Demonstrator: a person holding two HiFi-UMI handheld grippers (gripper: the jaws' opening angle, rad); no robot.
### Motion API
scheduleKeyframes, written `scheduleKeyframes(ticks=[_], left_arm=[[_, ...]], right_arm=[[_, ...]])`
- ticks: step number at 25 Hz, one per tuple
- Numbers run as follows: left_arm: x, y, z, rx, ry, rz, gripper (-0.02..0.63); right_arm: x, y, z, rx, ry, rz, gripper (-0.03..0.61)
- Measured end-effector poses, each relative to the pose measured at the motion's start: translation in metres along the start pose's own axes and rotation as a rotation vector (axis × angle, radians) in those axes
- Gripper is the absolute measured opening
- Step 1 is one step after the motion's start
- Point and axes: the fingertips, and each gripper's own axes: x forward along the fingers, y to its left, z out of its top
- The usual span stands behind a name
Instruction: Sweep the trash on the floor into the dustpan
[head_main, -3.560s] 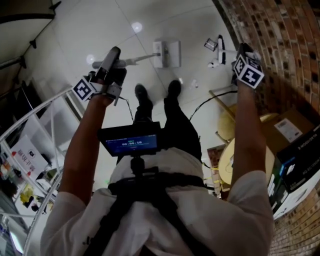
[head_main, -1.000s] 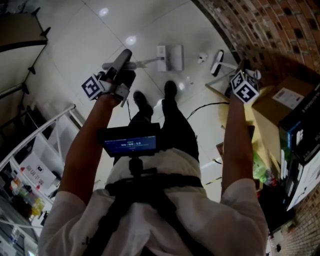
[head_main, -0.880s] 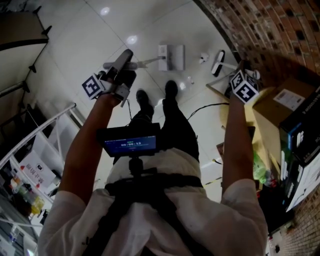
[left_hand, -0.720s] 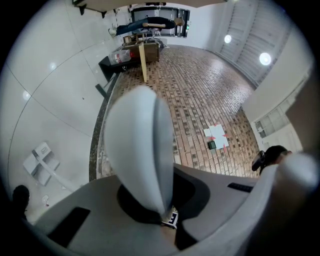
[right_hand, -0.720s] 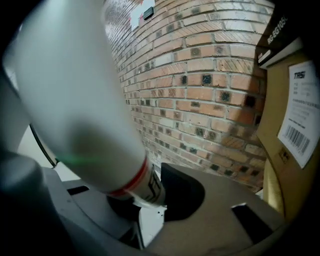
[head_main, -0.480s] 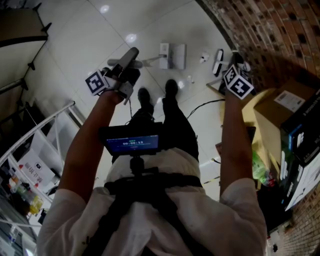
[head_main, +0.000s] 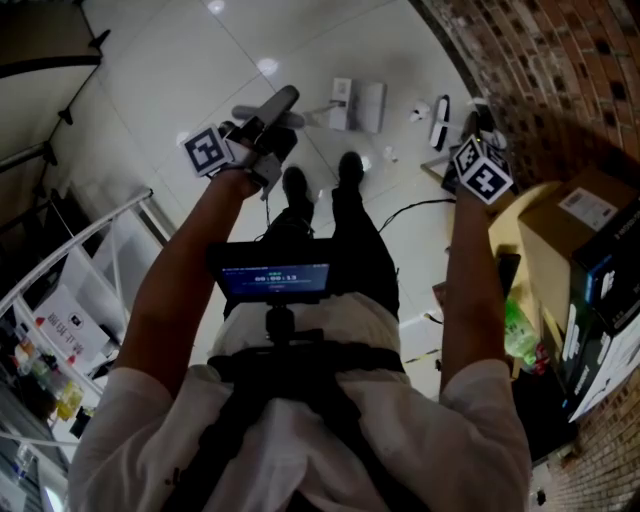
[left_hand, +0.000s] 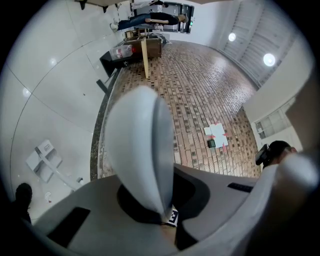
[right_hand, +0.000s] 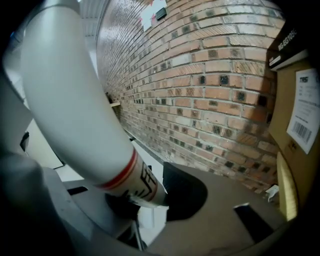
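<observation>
The left tool (head_main: 268, 128) is clamped tight on the dustpan handle (left_hand: 140, 150). The right tool (head_main: 476, 125) grips the broom handle (right_hand: 75, 110), and its jaws have just eased slightly apart with the handle between them. Past the shoes (head_main: 350, 168), the trash (head_main: 390, 153) lies loose on the floor (head_main: 200, 60) near the dustpan (head_main: 362, 103), which looks empty, so the sweeping seems not yet begun. The broom head (head_main: 441, 108) stands to the dustpan's right. Count: two tools, one dustpan, one broom, and perhaps three white scraps, too small to be sure.

Dim, fisheye-warped — blurred close foregrounds
</observation>
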Motion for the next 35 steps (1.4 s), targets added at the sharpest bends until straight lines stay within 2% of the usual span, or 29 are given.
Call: scheduleKeyframes(ticks=[9,17,23,28,32,35], left_arm=[[-0.019,-0.009,0.032,0.03,-0.063,-0.011,0.0],[-0.033,-0.006,0.038,0.036,-0.083,0.005,0.0],[-0.03,-0.004,0.03,0.032,-0.027,-0.007,0.0],[-0.032,-0.003,0.029,0.034,-0.014,-0.013,0.0],[-0.031,-0.001,0.029,0.027,-0.01,-0.022,0.0],[-0.034,0.0,0.03,0.016,-0.014,-0.021,0.0]], right_arm=[[-0.002,0.014,0.002,-0.012,0.011,-0.011,0.072],[-0.004,0.039,0.005,-0.02,0.002,-0.01,0.074],[-0.017,0.094,0.011,0.013,-0.039,0.068,0.075],[-0.037,0.14,0.016,0.052,-0.07,0.152,0.075],[-0.053,0.147,0.028,0.126,-0.111,0.203,0.074],[-0.064,0.141,0.037,0.113,-0.151,0.201,0.032]])
